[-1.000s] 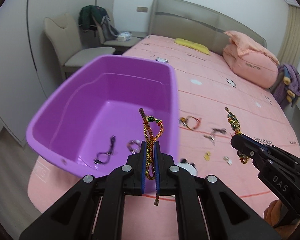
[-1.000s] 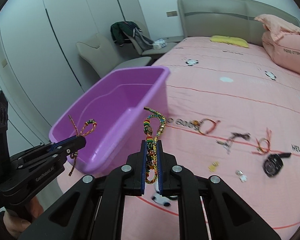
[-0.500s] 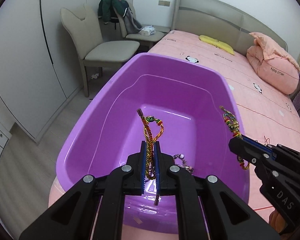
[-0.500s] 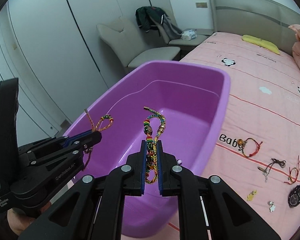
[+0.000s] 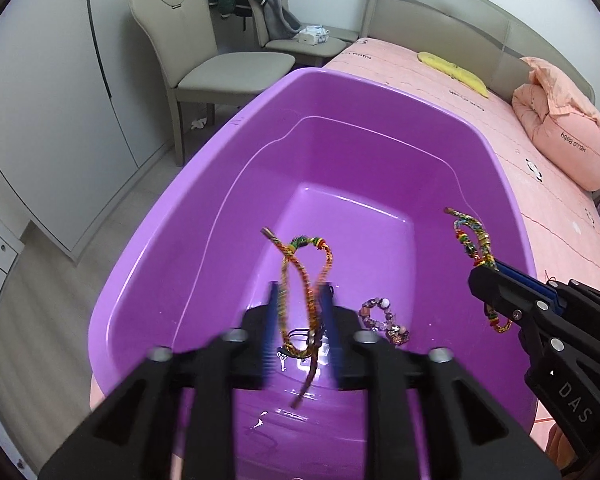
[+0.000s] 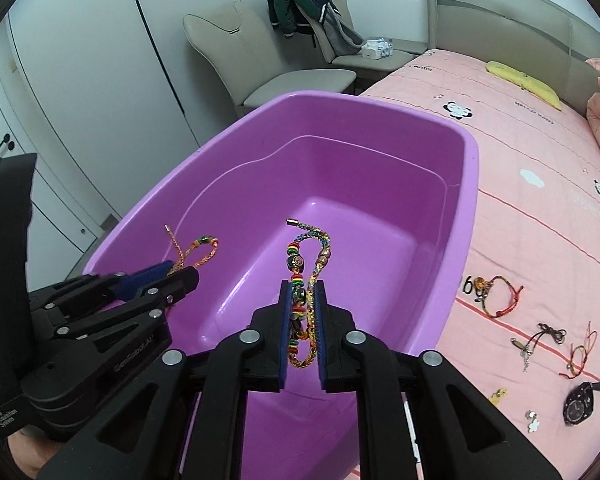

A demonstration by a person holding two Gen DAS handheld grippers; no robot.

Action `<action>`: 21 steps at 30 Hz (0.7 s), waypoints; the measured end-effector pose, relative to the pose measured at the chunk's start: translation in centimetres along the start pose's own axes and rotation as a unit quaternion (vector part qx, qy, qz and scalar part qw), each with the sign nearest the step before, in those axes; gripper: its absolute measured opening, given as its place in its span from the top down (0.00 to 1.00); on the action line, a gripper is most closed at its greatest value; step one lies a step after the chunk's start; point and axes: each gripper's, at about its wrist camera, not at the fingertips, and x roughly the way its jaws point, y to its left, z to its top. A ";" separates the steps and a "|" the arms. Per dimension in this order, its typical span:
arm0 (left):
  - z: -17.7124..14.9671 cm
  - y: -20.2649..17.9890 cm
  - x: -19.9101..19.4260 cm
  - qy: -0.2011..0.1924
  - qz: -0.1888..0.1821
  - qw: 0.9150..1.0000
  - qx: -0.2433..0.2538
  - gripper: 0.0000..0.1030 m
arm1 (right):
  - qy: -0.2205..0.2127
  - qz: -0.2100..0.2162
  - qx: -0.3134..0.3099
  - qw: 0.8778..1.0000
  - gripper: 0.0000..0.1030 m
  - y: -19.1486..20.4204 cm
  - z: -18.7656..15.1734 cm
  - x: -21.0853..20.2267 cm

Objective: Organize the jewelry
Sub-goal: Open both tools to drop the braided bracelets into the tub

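**Left wrist view: both bracelets being released over the bin**

Left gripper jaws are opening, blurred; braided cord bracelet hangs loose between them, centre frame, over the purple bin so it drops inside. Right gripper jaws are also opening around the beaded bracelet; pad contact is hard to judge. Beaded chain lies on the bin floor. More jewelry waits on the bed, lower right.

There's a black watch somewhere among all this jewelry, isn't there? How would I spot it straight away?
Start at the big purple tub on the pink bed, then look over the loose pieces on the sheet beside it. The black watch lies at the near end of that scatter, just past a red string bracelet. It is the only solid, dark, round-faced piece there; the rest are thin cords or tiny charms.
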 end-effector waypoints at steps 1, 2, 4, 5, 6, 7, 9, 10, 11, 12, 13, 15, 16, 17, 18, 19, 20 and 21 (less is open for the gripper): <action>0.0 0.0 -0.2 -0.007 0.006 1.000 -0.002 0.24 | -0.003 -0.004 0.001 1.000 0.67 -0.1 0.0 -0.1; -0.2 0.2 -0.6 -0.020 0.018 1.000 -0.006 0.20 | -0.009 -0.007 0.005 1.000 0.54 -0.4 0.1 -0.4; -0.3 0.5 -1.5 -0.038 0.022 0.999 -0.010 0.19 | -0.017 -0.008 0.009 1.000 0.52 -0.8 0.1 -0.9; -0.3 0.7 -1.5 -0.034 0.018 0.999 -0.012 0.19 | -0.020 -0.012 0.009 1.000 0.52 -0.9 0.1 -1.1; -0.3 0.9 -1.5 -0.031 0.020 0.999 -0.016 0.19 | -0.021 -0.014 0.010 1.000 0.52 -1.1 0.1 -1.3; -0.3 1.0 -1.6 -0.030 0.022 0.999 -0.021 0.19 | -0.022 -0.013 0.011 1.000 0.52 -1.2 0.1 -1.4; -0.4 1.1 -1.6 -0.028 0.024 0.999 -0.024 0.19 | -0.027 -0.012 0.014 0.999 0.52 -1.5 0.0 -1.7; -0.4 1.1 -1.6 -0.028 0.026 0.999 -0.025 0.19 | -0.028 -0.012 0.014 0.999 0.52 -1.6 0.0 -1.8; -0.5 1.1 -1.6 -0.027 0.026 0.999 -0.025 0.19 | -0.028 -0.012 0.014 0.999 0.52 -1.6 -0.1 -1.9; -0.5 1.1 -1.7 -0.027 0.026 0.999 -0.024 0.19 | -0.028 -0.013 0.014 0.999 0.52 -1.7 -0.1 -1.9; -0.6 1.0 -1.8 -0.027 0.027 0.999 -0.023 0.19 | -0.028 -0.013 0.015 0.999 0.52 -1.6 -0.3 -2.1; -0.6 0.8 -1.8 -0.028 0.028 0.999 -0.020 0.19 | -0.027 -0.011 0.016 0.999 0.52 -1.7 -0.4 -2.2; -0.6 0.6 -1.9 -0.028 0.030 0.999 -0.018 0.19 | -0.028 -0.011 0.016 0.999 0.52 -1.8 -0.4 -2.3; -0.6 0.5 -2.0 -0.028 0.030 0.999 -0.018 0.19 | -0.028 -0.011 0.017 0.999 0.52 -1.8 -0.4 -2.4; -0.6 0.4 -2.1 -0.028 0.030 0.999 -0.017 0.19 | -0.028 -0.009 0.017 0.999 0.52 -1.8 -0.4 -2.5; -0.7 0.4 -2.2 -0.029 0.031 0.999 -0.017 0.19 | -0.029 -0.009 0.018 0.999 0.52 -1.8 -0.5 -2.5; -0.7 0.4 -2.3 -0.030 0.032 0.999 -0.016 0.19 | -0.029 -0.008 0.019 0.999 0.52 -1.8 -0.5 -2.6; -0.7 0.3 -2.4 -0.031 0.033 0.999 -0.015 0.19 | -0.029 -0.007 0.020 0.999 0.52 -1.9 -0.6 -2.8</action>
